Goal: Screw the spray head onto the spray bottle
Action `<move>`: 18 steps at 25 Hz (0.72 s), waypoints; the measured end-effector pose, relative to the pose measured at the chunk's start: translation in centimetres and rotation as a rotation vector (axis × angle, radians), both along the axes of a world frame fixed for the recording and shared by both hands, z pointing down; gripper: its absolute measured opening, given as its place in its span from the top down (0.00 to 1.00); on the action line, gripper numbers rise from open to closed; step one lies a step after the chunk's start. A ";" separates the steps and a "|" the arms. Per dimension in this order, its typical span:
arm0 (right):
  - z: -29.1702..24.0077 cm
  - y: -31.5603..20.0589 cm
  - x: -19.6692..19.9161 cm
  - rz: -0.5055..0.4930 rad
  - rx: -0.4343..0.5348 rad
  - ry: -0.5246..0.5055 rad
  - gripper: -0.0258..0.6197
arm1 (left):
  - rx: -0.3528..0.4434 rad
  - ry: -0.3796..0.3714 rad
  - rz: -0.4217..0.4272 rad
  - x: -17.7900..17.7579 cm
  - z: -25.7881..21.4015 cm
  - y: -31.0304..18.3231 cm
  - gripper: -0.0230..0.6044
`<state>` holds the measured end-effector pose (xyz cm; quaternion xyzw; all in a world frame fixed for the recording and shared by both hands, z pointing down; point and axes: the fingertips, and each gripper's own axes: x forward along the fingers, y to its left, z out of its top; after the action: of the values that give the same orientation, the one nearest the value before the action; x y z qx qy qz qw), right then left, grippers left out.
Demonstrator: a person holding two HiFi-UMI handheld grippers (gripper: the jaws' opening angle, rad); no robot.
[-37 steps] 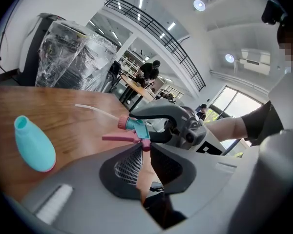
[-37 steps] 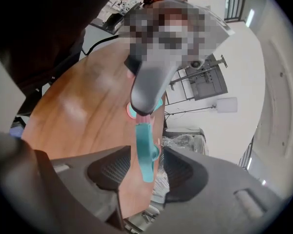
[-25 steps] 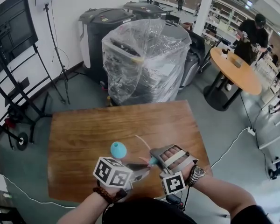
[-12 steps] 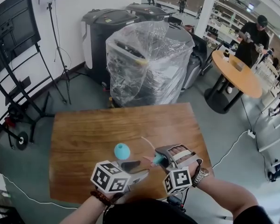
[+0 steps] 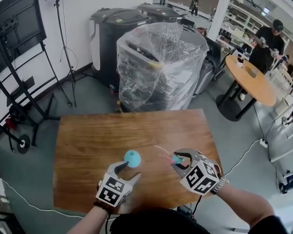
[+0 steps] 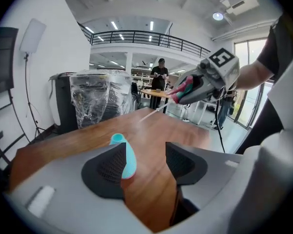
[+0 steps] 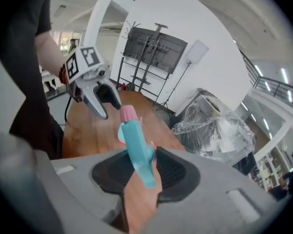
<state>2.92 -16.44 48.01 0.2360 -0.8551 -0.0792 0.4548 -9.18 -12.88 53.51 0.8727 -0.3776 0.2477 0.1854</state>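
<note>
A small teal spray bottle stands upright on the wooden table, with no head on its neck. My left gripper sits just behind it; its jaws have just been opening and hold nothing. In the left gripper view the bottle stands close ahead, partly behind the left pad. To the right, above the table, my right gripper is shut on the teal spray head. Its pink nozzle points away, and its thin dip tube sticks out toward the bottle.
Beyond the table's far edge stand a plastic-wrapped machine and black bins. A screen on a wheeled stand is at the left. A round table with a person beside it is at the right, and a cable runs over the floor.
My left gripper has left the spray head, swung left and down to the bottle, and opened. The right gripper has rolled and risen slightly with the spray head.
</note>
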 end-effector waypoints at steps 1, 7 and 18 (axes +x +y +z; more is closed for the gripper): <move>-0.4 0.0 0.0 0.025 -0.032 -0.030 0.78 | 0.007 -0.016 -0.018 -0.5 0.6 -0.4 0.51; -2.5 -0.2 -0.9 0.140 -0.190 -0.185 0.78 | 0.031 -0.097 -0.099 -2.4 3.8 -2.7 0.36; -4.8 -0.2 -1.9 0.285 -0.375 -0.398 0.78 | -0.003 -0.182 -0.054 -1.6 10.0 -5.3 0.24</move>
<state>1.06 -16.59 43.21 0.2764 -0.8853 0.1923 0.3207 -10.78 -18.20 63.47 0.8358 -0.4159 0.3217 0.1583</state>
